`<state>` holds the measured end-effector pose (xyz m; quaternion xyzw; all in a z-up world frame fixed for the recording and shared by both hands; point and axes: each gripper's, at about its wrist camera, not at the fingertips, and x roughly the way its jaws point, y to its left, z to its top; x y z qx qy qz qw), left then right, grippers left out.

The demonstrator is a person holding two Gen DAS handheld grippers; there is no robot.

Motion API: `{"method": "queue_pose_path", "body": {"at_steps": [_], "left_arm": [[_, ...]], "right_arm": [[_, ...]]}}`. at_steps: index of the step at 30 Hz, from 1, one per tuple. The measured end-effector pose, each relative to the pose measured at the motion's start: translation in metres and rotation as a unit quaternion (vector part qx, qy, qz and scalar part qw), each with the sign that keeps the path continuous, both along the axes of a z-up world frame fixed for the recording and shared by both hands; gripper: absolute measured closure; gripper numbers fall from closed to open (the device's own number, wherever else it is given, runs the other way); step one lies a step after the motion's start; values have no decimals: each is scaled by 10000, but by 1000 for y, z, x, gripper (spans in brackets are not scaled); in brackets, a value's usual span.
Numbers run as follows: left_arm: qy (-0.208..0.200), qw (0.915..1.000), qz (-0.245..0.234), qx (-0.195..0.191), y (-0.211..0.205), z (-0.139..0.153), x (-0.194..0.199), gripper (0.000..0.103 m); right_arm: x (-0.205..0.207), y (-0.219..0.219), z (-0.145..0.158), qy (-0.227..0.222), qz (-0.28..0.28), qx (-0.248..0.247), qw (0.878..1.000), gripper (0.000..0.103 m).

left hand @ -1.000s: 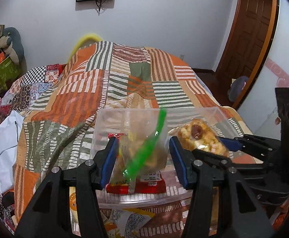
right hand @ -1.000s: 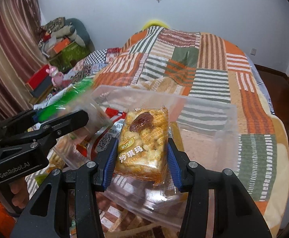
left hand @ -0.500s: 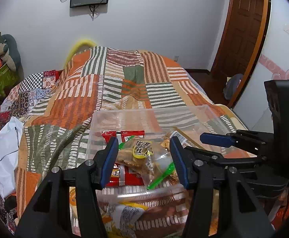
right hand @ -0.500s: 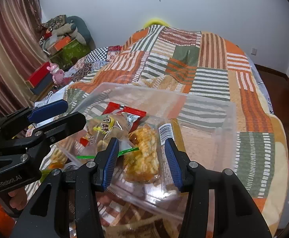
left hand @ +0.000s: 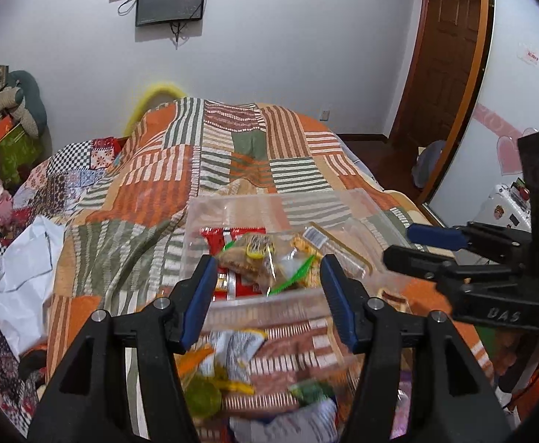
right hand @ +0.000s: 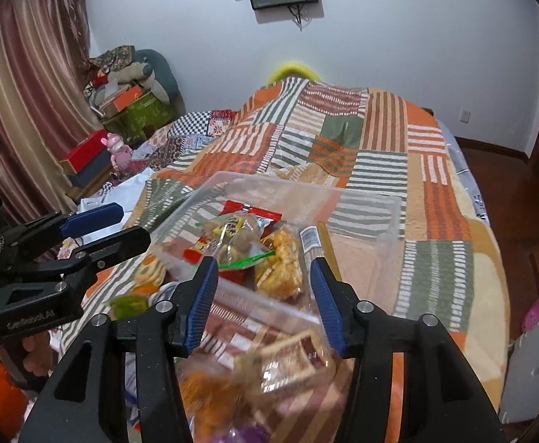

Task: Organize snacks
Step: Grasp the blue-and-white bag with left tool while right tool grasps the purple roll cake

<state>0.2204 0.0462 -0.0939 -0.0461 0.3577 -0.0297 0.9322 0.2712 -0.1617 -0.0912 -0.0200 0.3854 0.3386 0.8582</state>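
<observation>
The clear plastic bin sits on the patchwork bedspread near the bed's foot edge. Inside it lie three crinkly packets that I can count: a flat red one, a see-through bag of brown snacks with a green strip, and a knobbly golden puffed-rice cake in glossy wrap. More wrappers lie blurred on the bedspread just in front of the bin. My left gripper and right gripper both tilt down over the bin's near wall, jaws just opening, blue ribbed pads spread with nothing pinched between them.
</observation>
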Motion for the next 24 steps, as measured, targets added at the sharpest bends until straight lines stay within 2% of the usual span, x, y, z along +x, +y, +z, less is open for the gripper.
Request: {"method": "queue_pose_path", "body": {"at_steps": [2,4,8,14,19,24], "left_arm": [[-9,10000,48,4,0,0,-13,33],[-31,9999,74,75,-1,0,-27,30],[57,9998,22,181,-5,-3,-49,23],[145,9992,40,358,-8,-9,-78,15],[231,9991,16,346,-5,-17,-97,11],[434,9985,12,338,-4,-32,-111,10]], "right_arm": [[-11,-3,3,-37,-21,45,10000,48],[-21,-7,4,-43,-14,82,10000,46],[-40,-10,1,-103,15,76,9999,33],[-65,-10,-11,-71,-10,6,10000,20],[-81,-4,-29,87,-17,-184,9998,16],[-97,-1,-57,290,-57,-448,9986,16]]}}
